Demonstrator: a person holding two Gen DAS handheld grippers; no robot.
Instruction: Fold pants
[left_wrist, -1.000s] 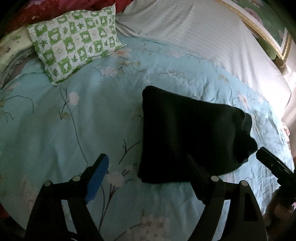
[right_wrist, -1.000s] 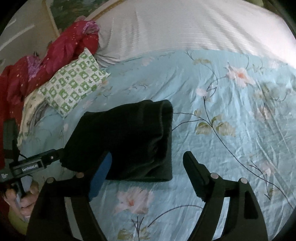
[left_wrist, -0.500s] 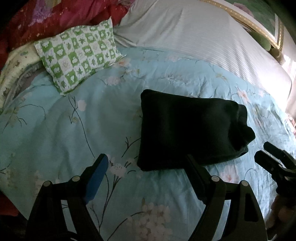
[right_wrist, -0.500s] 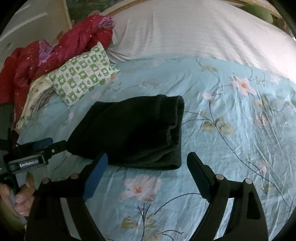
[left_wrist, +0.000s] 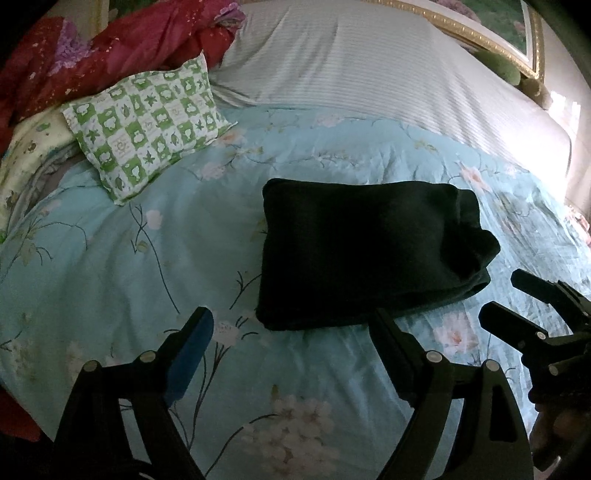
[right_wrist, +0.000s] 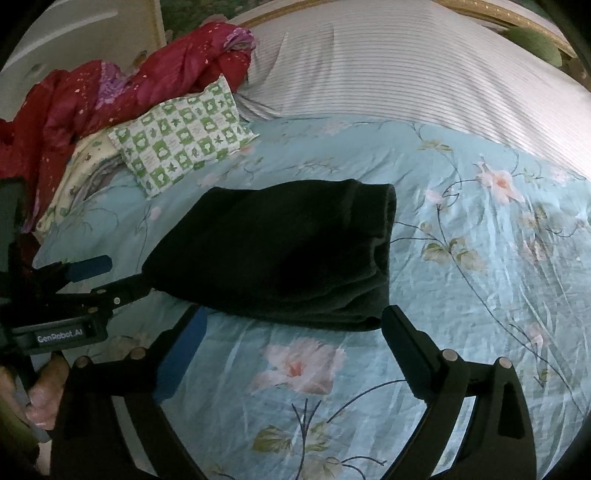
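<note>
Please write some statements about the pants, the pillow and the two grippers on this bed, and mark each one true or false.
1. The dark pants lie folded on the blue floral cover. True.
2. The left gripper is clamped on the pants. False: its jaws are open, with nothing between them.
3. The green checked pillow lies on top of the pants. False: it lies apart, further up the bed.
4. The right gripper is open and holds nothing. True.

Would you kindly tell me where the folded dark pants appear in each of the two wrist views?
Left wrist: the folded dark pants lie right of centre, beyond the open fingers.
Right wrist: the pants lie just left of centre.
Shared landmark: the green checked pillow, behind and left of them.
</note>
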